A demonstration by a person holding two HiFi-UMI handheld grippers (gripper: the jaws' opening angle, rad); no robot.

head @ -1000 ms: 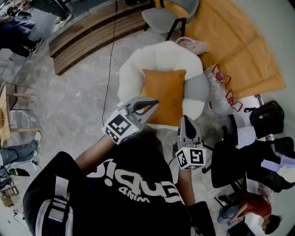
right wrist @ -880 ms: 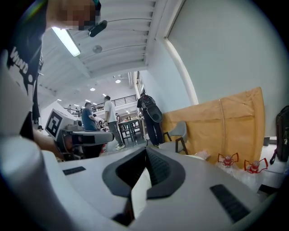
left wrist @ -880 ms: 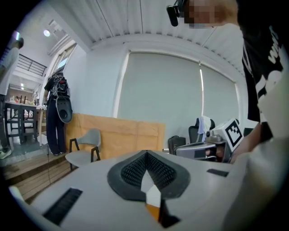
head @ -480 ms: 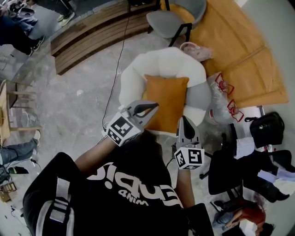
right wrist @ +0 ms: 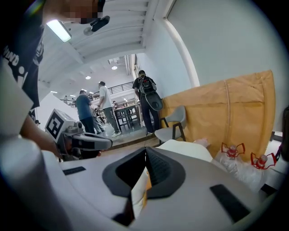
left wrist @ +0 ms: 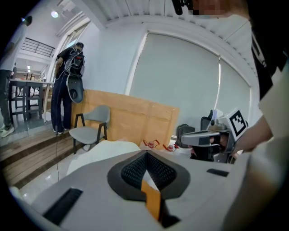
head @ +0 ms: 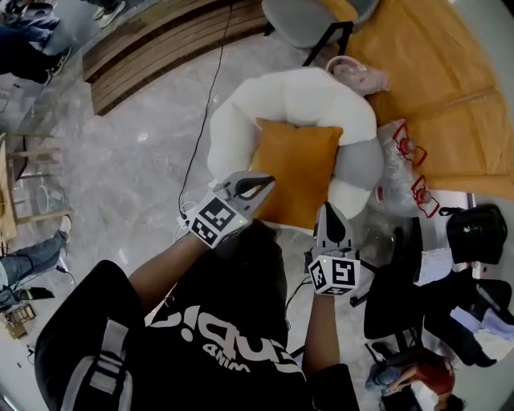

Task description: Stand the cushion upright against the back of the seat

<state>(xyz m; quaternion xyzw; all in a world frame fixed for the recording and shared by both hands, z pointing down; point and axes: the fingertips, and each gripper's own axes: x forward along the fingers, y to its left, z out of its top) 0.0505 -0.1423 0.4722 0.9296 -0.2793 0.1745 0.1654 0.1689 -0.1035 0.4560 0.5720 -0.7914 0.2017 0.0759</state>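
An orange square cushion (head: 299, 171) lies flat on the seat of a round white armchair (head: 241, 112), whose padded back curves round the far side. My left gripper (head: 259, 186) hovers at the cushion's near left corner, jaws shut and empty. To the right, my right gripper (head: 330, 215) hangs just short of the seat's near edge, also shut with nothing in it. In the left gripper view a sliver of the orange cushion (left wrist: 152, 200) shows through the closed jaws. The white armchair (right wrist: 185, 149) shows ahead in the right gripper view.
A grey pillow (head: 358, 159) sits at the armchair's right side, with plastic-wrapped bottles (head: 401, 164) beyond it. A grey chair (head: 309, 18) and brown cardboard sheets (head: 434, 72) stand behind. A black cable (head: 205, 120) runs over the floor on the left. Black office chairs (head: 418, 281) crowd the right.
Both grippers have sunk and moved forward towards the armchair; the cushion and chair now sit closer in the head view. The jaws stayed shut.
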